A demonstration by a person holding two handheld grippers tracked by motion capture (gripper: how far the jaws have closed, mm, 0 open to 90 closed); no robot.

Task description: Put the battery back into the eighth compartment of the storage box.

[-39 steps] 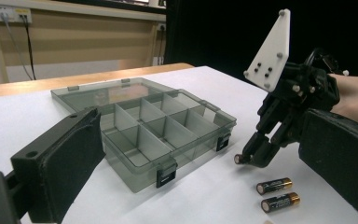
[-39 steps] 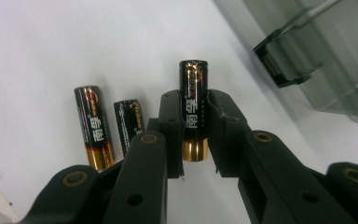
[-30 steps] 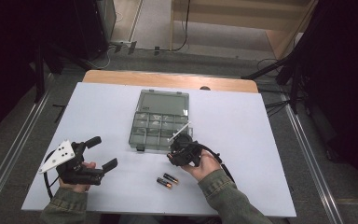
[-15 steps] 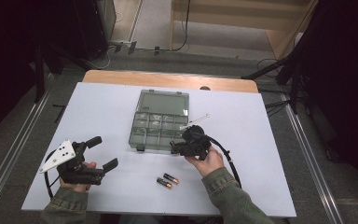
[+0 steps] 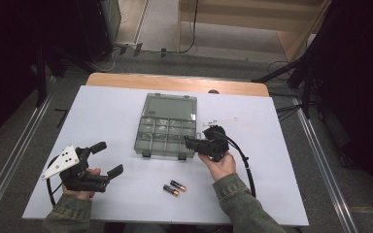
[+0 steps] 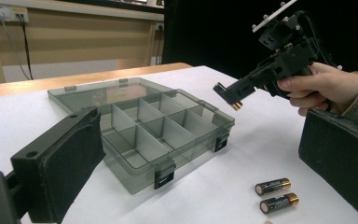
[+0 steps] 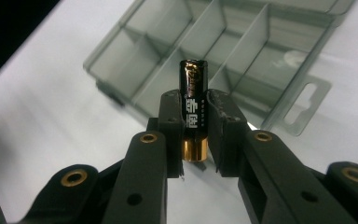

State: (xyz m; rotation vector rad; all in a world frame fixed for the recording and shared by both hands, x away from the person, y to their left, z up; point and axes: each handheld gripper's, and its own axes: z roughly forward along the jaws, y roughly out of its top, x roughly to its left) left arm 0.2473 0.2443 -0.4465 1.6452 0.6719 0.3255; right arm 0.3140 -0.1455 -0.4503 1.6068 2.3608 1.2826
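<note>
A clear grey compartment box (image 5: 167, 128) lies open at mid-table, its lid folded back, also seen in the left gripper view (image 6: 144, 126) and the right gripper view (image 7: 242, 51). My right gripper (image 5: 189, 143) hovers at the box's near right corner, shut on a black and gold battery (image 7: 193, 109) that stands upright between its jaws; that gripper (image 6: 230, 95) points at the box. Two more batteries (image 5: 174, 187) lie side by side on the table in front of the box (image 6: 275, 195). My left gripper (image 5: 107, 158) rests at the near left, open, with nothing between its jaws.
The white table top (image 5: 102, 111) ends in a wooden strip (image 5: 175, 82) at the far edge. A cable (image 5: 245, 162) loops from my right gripper toward the near edge. Dark stands and floor cables lie beyond the table.
My right gripper has carried the battery right and away from the near edge, from above the loose batteries to the box's near right corner. The left gripper has not moved.
</note>
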